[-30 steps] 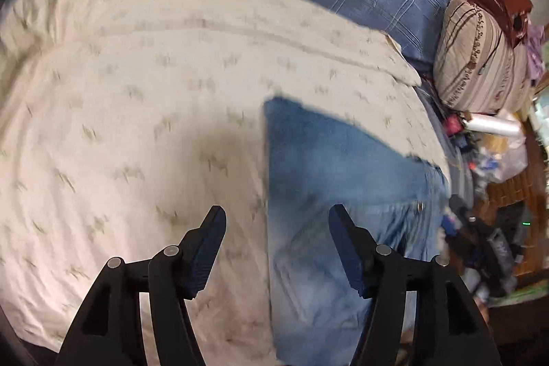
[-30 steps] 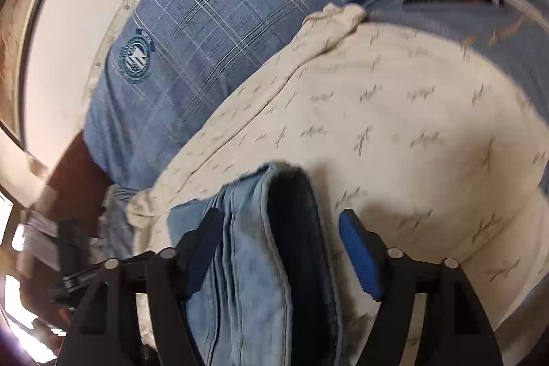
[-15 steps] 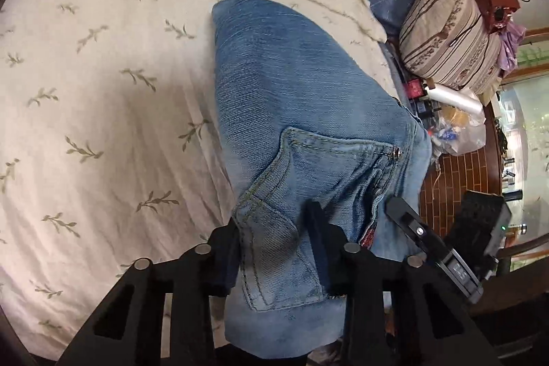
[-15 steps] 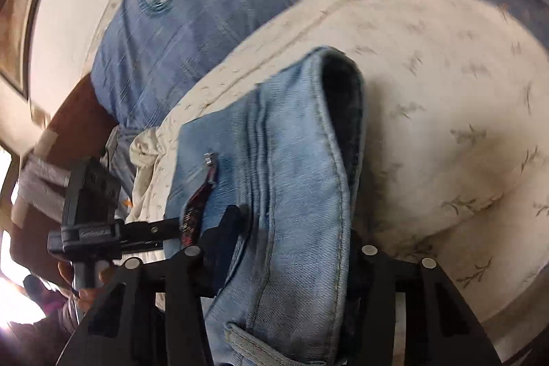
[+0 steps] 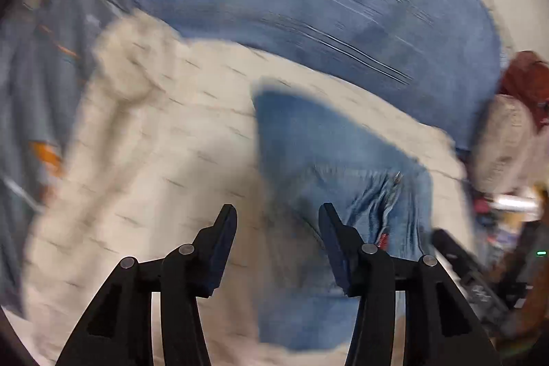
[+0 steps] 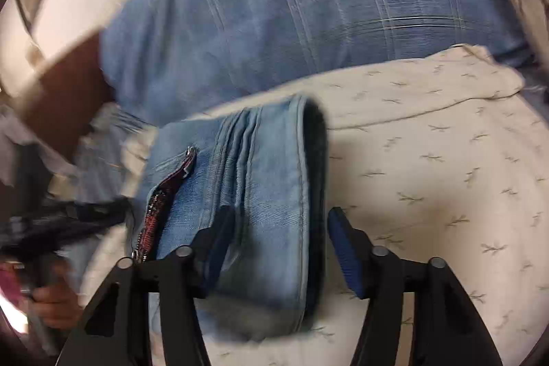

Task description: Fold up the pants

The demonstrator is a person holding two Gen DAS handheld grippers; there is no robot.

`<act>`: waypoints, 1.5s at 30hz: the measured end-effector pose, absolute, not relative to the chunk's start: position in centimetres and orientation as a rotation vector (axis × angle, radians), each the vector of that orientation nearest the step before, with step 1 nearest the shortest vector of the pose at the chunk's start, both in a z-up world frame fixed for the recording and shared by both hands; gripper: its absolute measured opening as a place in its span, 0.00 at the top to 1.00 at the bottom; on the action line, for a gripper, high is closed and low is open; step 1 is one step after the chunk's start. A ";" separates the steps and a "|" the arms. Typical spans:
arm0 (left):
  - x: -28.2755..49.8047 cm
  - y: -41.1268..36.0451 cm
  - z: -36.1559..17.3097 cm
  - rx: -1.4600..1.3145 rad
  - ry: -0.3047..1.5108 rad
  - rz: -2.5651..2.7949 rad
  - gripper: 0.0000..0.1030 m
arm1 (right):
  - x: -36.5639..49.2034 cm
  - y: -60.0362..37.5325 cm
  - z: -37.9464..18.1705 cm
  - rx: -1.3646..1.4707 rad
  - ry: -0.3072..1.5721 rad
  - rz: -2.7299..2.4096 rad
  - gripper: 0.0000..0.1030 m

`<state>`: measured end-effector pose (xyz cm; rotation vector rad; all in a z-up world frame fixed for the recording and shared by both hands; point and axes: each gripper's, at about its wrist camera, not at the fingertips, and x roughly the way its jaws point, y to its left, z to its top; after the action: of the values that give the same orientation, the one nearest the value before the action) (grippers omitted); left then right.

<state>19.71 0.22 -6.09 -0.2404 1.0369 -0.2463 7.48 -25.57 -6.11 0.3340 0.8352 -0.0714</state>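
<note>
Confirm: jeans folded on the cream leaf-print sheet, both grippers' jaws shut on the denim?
Not quite. The jeans do lie folded on the cream sheet, but both wrist views show the left gripper and right gripper with jaws open, gripping nothing.

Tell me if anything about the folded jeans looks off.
Mostly tidy: the jeans lie folded on the cream sheet. One oddity: the fly is unzipped, its zipper gaping with red lining showing at the bundle's left edge. Both grippers' jaws are open, off the denim.
</note>
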 end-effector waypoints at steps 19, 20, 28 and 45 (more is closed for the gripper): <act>6.4 -5.3 -10.8 0.157 0.861 -0.043 0.30 | -2.1 -18.9 -6.1 0.172 0.817 -0.294 0.00; 6.0 -5.4 -10.6 0.149 0.862 -0.060 0.30 | -2.6 -18.8 -6.0 0.166 0.818 -0.301 0.00; 2.9 -5.9 -8.3 0.139 0.874 -0.145 0.30 | -4.9 -19.0 -5.9 0.150 0.806 -0.329 0.00; 0.3 -6.9 -4.9 0.083 0.872 -0.288 0.31 | -6.3 -20.0 -6.0 0.167 0.804 -0.347 0.00</act>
<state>0.31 -6.87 -4.92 0.0826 0.8716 -0.2879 -6.26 -19.97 -6.00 0.1671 0.8038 -0.3470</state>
